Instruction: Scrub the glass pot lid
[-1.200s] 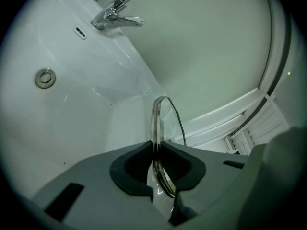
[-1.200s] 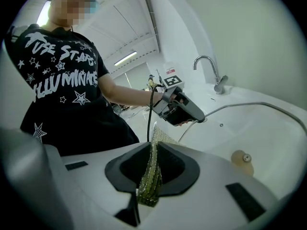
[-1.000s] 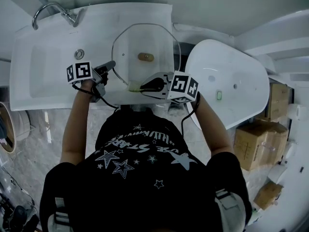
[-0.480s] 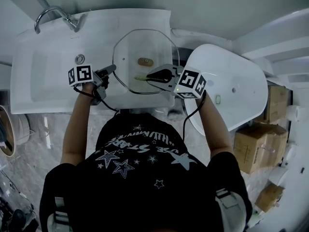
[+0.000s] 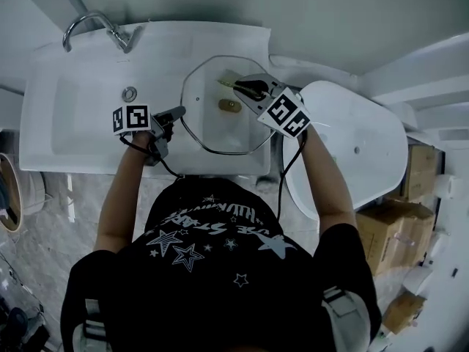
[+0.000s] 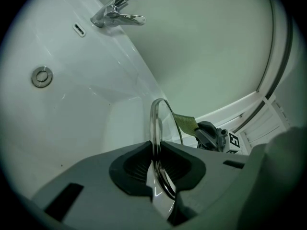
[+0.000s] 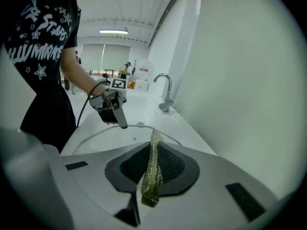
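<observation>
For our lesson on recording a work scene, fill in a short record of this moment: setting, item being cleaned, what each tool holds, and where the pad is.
Setting: white sink with faucet
Item: glass lid, with a brown knob
Left tool: shut on the lid's left rim
Right tool: shut on a green pad
Pad position: at the lid's far rim

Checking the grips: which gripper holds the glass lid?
The left gripper, shut on the glass lid; the right gripper pinches a green scrubbing pad.
</observation>
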Motion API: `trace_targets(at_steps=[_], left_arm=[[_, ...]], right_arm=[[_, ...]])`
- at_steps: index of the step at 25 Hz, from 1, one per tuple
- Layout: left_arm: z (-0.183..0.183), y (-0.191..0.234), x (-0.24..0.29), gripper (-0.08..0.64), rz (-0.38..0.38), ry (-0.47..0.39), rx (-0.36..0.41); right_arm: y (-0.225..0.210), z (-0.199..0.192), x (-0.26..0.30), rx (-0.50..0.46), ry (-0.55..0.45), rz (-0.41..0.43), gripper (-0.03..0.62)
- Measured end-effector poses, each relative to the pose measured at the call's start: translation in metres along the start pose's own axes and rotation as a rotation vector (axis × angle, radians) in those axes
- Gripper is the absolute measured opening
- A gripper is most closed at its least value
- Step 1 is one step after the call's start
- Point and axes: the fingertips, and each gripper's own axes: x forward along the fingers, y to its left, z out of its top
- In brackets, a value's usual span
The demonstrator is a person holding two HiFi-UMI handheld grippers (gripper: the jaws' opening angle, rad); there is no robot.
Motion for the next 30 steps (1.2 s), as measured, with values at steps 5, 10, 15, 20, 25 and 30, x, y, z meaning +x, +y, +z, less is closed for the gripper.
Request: trace_targets(at_steps=[5,10,15,20,25,30], left_arm=[[0.001,-0.001,0.001,0.061,0.006,0.006,0.001],[0.002,-0.004,0.000,0.061,0.003,0.005,-0.012],[0.002,-0.003,0.001,0.061,0.003,0.004,-0.010],[0.003,-0.003,0.001,0.061,0.013,0.010,0.003],[0.004,-0.003,-0.001,0.061,0.015,0.004,-0.006],[0.003,-0.004,-0.001,0.061,0.020,0.003,-0.001]], right_arm=[[-0.023,-0.012,0.021,-0.102,0.071,-0.021,0.048],[-0.029,-0.013,0.031,-0.125,0.076,0.006,0.048],[-0.028,-0.022,0.034,-0.108,0.074,0.026,0.048],[-0.020,-0.032,0.035,-0.093,0.090,0.036,0.048],[-0.012,-0.033,0.035,-0.080,0.087,0.050,0.048],[0.003,-0.036,0.034,-0.075,0.087,0.088,0.048]])
